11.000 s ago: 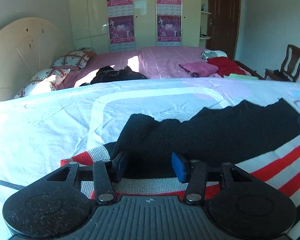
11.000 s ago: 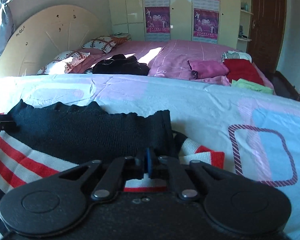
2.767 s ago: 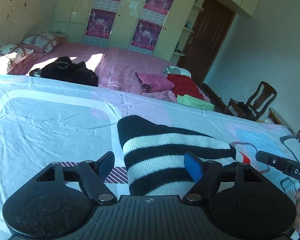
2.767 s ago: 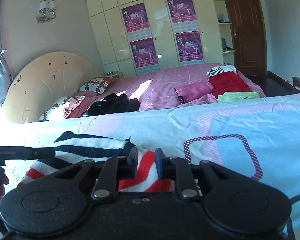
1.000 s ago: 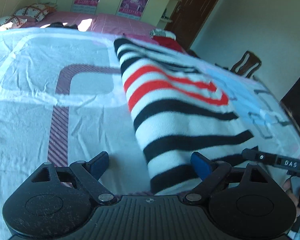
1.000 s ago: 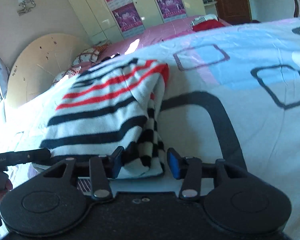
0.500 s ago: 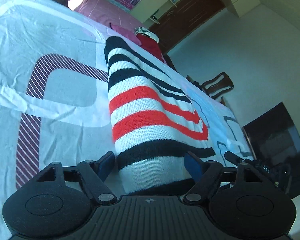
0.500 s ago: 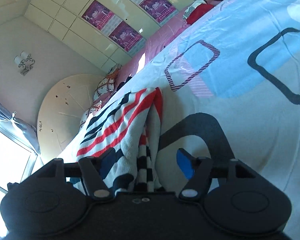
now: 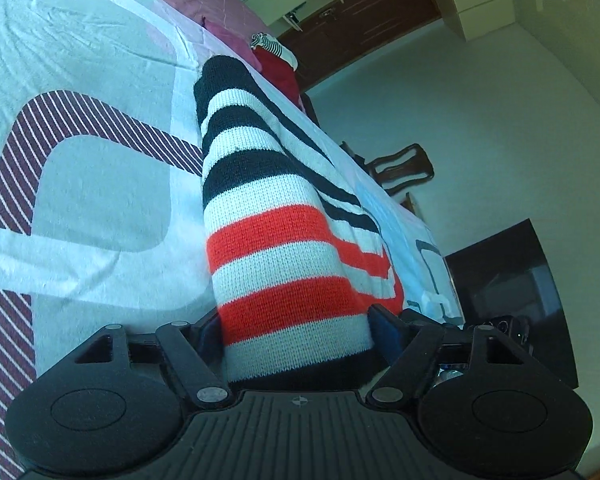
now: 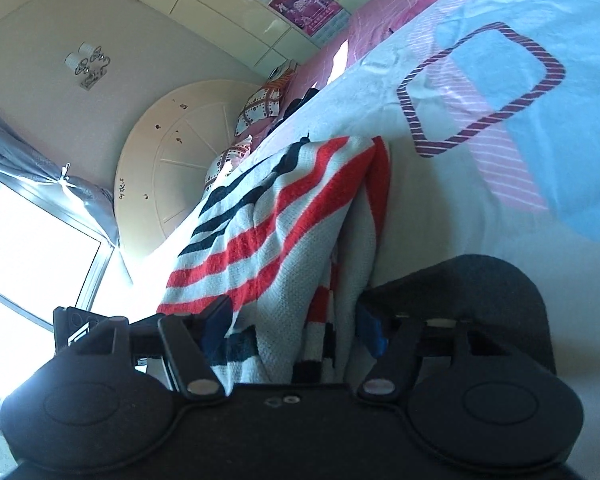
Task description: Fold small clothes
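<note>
A folded knit sweater (image 9: pixel 276 208) with black, white and red stripes lies on the patterned bed sheet (image 9: pixel 80 184). My left gripper (image 9: pixel 296 332) is open, with the thick left edge of the sweater between its blue-padded fingers. In the right wrist view the same sweater (image 10: pixel 284 216) shows its layered right edge. My right gripper (image 10: pixel 292 332) is open, and the layers sit between its fingers. Both views are strongly tilted. Each gripper is partly visible in the other's view.
A second bed with a pink cover (image 10: pixel 380 16) holds folded red and pink clothes (image 9: pixel 276 68) and dark clothes. A round headboard (image 10: pixel 176 148), a window (image 10: pixel 32 248), a wooden chair (image 9: pixel 400 168), a dark screen (image 9: pixel 512 280) and a wardrobe surround the bed.
Both grippers have pushed further onto the sweater's two side edges and tilted more. Their fingers now straddle the fabric closely. Eleven seconds ago the sweater lay less folded.
</note>
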